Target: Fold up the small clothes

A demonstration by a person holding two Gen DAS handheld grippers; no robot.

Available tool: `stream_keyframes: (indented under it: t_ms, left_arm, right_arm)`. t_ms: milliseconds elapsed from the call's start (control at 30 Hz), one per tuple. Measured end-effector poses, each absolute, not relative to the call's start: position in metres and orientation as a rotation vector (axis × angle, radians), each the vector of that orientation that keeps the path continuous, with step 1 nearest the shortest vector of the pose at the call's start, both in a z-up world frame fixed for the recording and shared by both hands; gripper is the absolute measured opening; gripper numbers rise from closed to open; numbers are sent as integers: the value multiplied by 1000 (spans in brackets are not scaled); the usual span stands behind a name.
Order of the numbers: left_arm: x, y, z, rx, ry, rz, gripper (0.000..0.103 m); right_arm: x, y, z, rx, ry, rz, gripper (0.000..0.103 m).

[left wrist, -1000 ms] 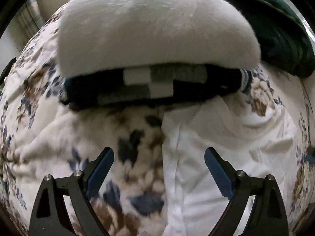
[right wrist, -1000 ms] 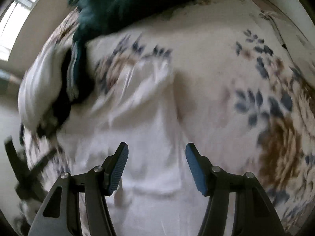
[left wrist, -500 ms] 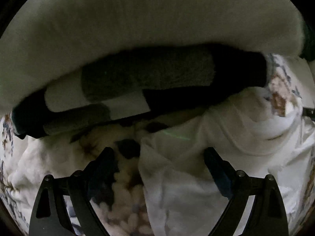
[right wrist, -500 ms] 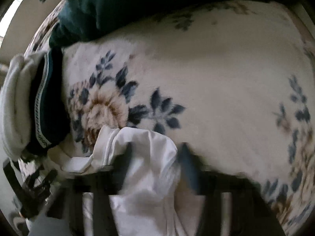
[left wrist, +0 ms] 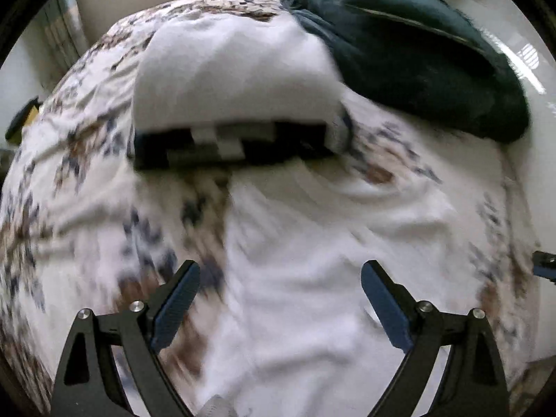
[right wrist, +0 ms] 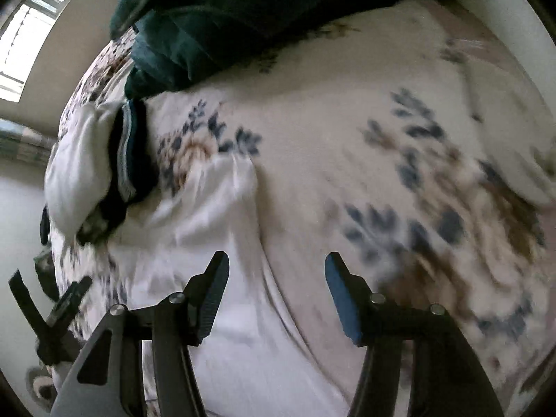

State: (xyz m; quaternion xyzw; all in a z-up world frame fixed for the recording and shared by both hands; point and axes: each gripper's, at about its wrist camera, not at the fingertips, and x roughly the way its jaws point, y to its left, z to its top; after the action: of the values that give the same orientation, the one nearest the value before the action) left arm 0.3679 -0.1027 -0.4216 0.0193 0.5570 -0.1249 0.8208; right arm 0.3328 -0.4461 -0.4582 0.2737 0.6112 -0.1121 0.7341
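Note:
A white garment (left wrist: 312, 250) lies spread on the floral bedspread (left wrist: 69, 208); it also shows in the right wrist view (right wrist: 208, 243). My left gripper (left wrist: 279, 288) is open and empty above the garment's left part. My right gripper (right wrist: 276, 278) is open and empty over the garment's right edge. Both views are blurred by motion. A stack of folded clothes (left wrist: 229, 97), white on top of a black, grey and white checked piece, sits beyond the garment; it shows at the left in the right wrist view (right wrist: 90, 163).
A dark green blanket or pillow (left wrist: 417, 55) lies at the bed's far side, also in the right wrist view (right wrist: 243, 17). The left gripper (right wrist: 52, 312) shows at the lower left of the right wrist view. A window (right wrist: 31, 34) is at far left.
Both grippers have pulled back and up from the far end of the garment, which half a second ago filled the views up close. The white garment now lies flatter on the bed.

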Motion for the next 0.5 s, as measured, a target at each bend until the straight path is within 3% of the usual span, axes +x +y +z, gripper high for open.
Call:
stream_keyframes:
  t_ms: [167, 367, 500]
  left_arm:
    - [261, -150, -416, 48, 1282, -290, 94]
    - [114, -244, -477, -27, 1563, -263, 94]
    - [52, -298, -512, 1, 1654, -238, 94]
  right_arm:
    - [256, -482, -440, 607, 1413, -200, 62]
    - [236, -518, -461, 515, 1482, -46, 62]
    - [243, -525, -475, 481, 1507, 40, 62]
